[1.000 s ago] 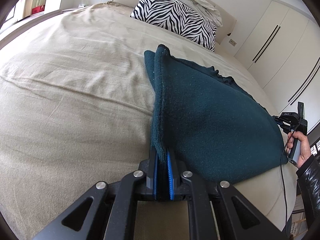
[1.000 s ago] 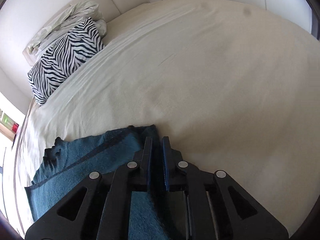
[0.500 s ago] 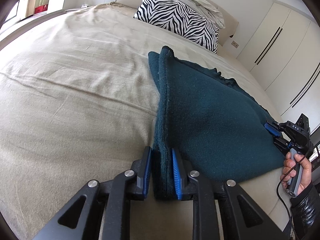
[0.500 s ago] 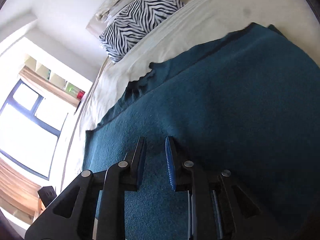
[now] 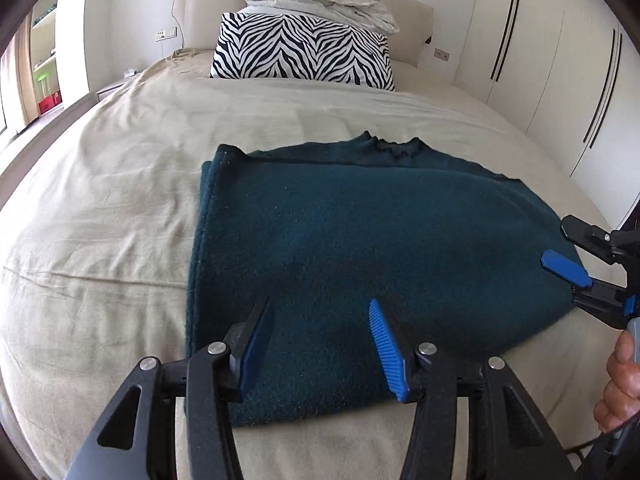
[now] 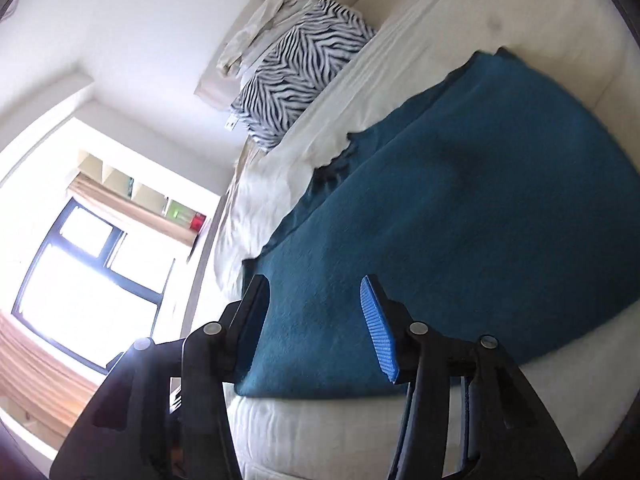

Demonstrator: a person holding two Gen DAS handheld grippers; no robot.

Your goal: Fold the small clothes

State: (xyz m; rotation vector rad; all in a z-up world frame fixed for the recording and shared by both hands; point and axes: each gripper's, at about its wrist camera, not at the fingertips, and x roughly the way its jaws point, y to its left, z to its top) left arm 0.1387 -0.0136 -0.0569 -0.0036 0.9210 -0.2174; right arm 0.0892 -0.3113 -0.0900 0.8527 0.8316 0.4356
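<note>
Left tongs (image 5: 320,320) wide, empty, over folded teal cloth (image 5: 360,248) on bed (image 5: 100,200). Right tongs (image 6: 316,300) wide, empty, above same cloth. No legible writing.

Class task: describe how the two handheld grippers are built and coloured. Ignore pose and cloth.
The left gripper and right gripper are black angular frames with triangular cut-outs and silver bolts. Each finger carries a ribbed blue pad. In the left view a bare hand holds the right gripper's grey handle.

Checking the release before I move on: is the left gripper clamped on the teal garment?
No, the left gripper stands open above the folded teal garment, with cloth visible between its spread fingers.
</note>
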